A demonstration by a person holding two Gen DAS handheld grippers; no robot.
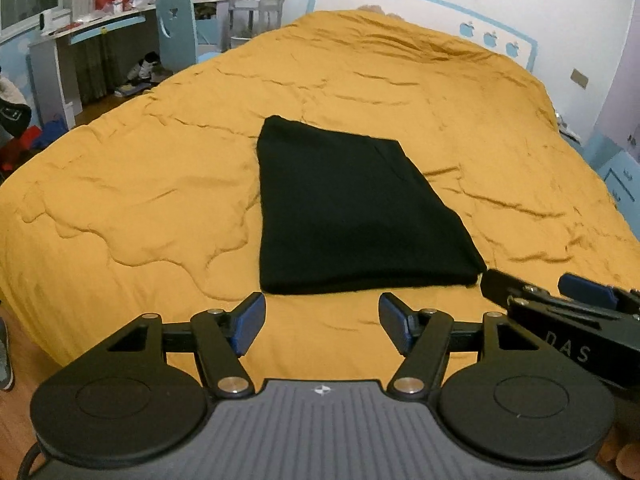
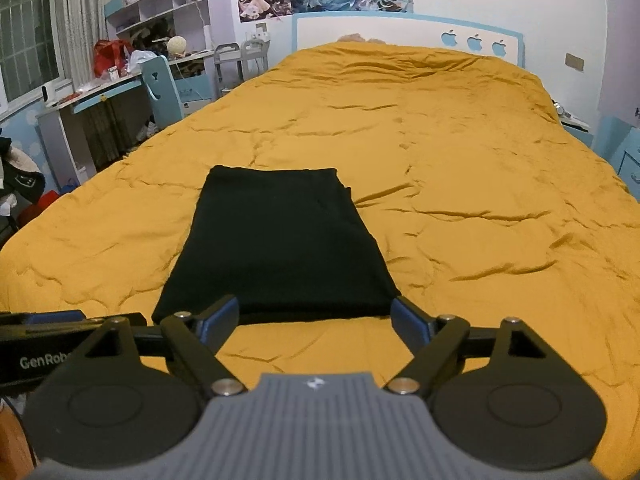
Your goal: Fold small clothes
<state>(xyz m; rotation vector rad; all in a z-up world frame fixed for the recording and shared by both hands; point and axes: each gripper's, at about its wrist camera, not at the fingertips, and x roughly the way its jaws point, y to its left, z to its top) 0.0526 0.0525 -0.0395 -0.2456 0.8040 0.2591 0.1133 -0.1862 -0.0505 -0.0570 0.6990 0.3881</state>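
Observation:
A black garment (image 1: 348, 212) lies folded flat in a rough rectangle on the mustard-yellow bedspread (image 1: 140, 184); it also shows in the right wrist view (image 2: 276, 244). My left gripper (image 1: 322, 322) is open and empty, just short of the garment's near edge. My right gripper (image 2: 316, 320) is open and empty, its fingertips level with the garment's near edge. The right gripper also shows at the right of the left wrist view (image 1: 548, 288), beside the garment's near right corner.
The bed fills most of both views, with a white and blue headboard (image 2: 400, 32) at the far end. A desk (image 2: 96, 96) with clutter and a blue chair (image 2: 160, 88) stand to the left. A blue nightstand (image 2: 628, 156) is at the right.

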